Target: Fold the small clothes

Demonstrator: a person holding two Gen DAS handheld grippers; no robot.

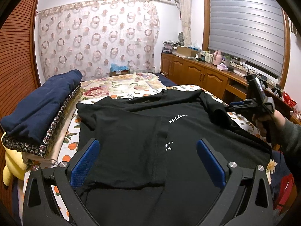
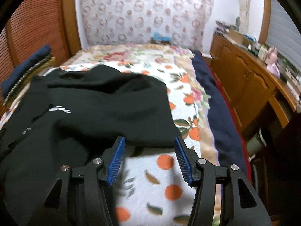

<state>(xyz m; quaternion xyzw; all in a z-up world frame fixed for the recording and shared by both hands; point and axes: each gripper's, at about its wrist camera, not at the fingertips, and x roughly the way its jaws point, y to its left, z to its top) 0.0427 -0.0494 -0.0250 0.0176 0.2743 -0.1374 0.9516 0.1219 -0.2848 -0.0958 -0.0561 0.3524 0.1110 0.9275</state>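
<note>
A black T-shirt [image 1: 141,124] with white lettering lies spread on the bed, its left side folded inward over the chest. My left gripper [image 1: 147,143] hovers over its lower half, jaws wide open with nothing between the blue pads. My right gripper [image 2: 149,139] is open at the right edge of the T-shirt [image 2: 105,103]. Its pads are apart over the orange-print bedspread [image 2: 160,169], and the cloth lies just ahead of them. In the left wrist view the right gripper [image 1: 237,106] sits beside the shirt's right sleeve, held by a person's hand [image 1: 278,116].
A stack of folded clothes topped by a navy piece [image 1: 41,105] sits at the bed's left, above a yellow plush toy [image 1: 13,167]. A wooden louvred wardrobe [image 1: 17,56] stands on the left. A cluttered wooden cabinet [image 1: 197,71] runs along the right.
</note>
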